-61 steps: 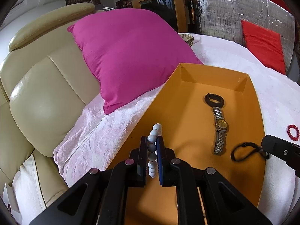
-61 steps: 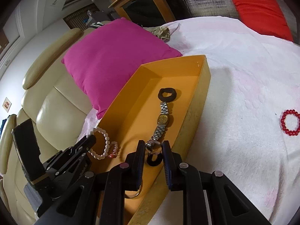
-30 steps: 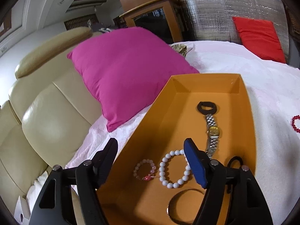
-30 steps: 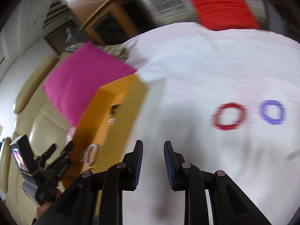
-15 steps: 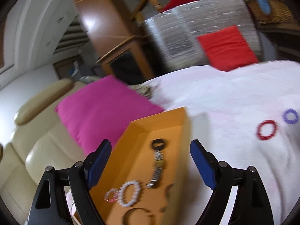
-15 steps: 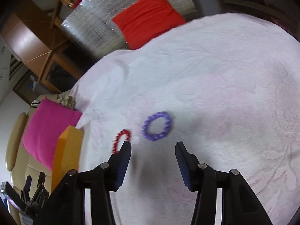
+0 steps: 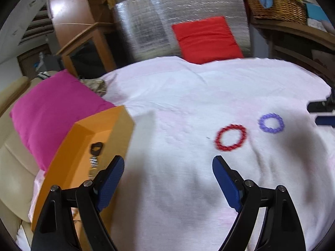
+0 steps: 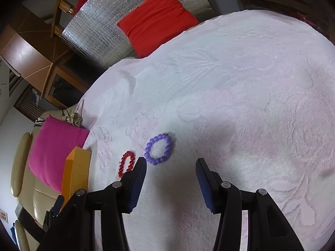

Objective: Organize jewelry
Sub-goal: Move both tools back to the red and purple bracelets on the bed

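A red bead bracelet (image 7: 230,137) and a purple bead bracelet (image 7: 271,123) lie side by side on the white bedspread. My left gripper (image 7: 168,165) is open and empty, above the spread just short of the red bracelet. The orange tray (image 7: 117,123) sits at left with a black band (image 7: 96,147) and part of a watch (image 7: 93,163) showing inside. My right gripper (image 8: 170,163) is open and empty, with the purple bracelet (image 8: 159,149) just beyond its left finger and the red bracelet (image 8: 125,163) partly behind that finger.
A pink pillow (image 7: 52,108) leans on the cream sofa (image 7: 14,167) behind the tray. A red cushion (image 7: 205,38) and a silver foil panel (image 7: 146,27) stand at the back. A wicker basket (image 7: 276,4) sits top right. The tray's end (image 8: 76,167) shows at left.
Both grippers swung right from the tray to the bracelets on the spread. The left let go of the white bead bracelet in the tray and opened wide. The right opened wider.
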### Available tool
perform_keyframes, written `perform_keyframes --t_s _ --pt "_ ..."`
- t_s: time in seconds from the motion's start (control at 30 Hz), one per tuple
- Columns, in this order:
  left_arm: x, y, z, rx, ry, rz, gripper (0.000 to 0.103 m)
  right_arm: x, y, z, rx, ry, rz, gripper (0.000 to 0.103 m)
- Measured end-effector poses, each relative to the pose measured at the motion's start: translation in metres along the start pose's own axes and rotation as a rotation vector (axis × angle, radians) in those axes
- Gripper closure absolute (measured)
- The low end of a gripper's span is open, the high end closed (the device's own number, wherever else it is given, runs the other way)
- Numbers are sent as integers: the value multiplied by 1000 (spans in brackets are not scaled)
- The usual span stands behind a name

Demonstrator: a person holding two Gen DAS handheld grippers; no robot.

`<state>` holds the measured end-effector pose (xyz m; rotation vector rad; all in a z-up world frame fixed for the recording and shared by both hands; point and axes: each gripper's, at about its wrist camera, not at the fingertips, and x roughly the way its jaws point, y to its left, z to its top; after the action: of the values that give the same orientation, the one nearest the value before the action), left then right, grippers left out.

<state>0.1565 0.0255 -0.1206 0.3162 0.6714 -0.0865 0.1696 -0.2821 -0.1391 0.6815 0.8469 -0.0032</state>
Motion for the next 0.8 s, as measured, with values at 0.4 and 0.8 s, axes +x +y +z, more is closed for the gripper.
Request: perform_keyframes --t_s 0.4,0.8 --pt "21 -43 21 -50 64 -11 17 7 1 21 -40 -1 33 51" --pt "60 -42 26 -102 187 -128 17 29 5 25 -26 49 -18 41"
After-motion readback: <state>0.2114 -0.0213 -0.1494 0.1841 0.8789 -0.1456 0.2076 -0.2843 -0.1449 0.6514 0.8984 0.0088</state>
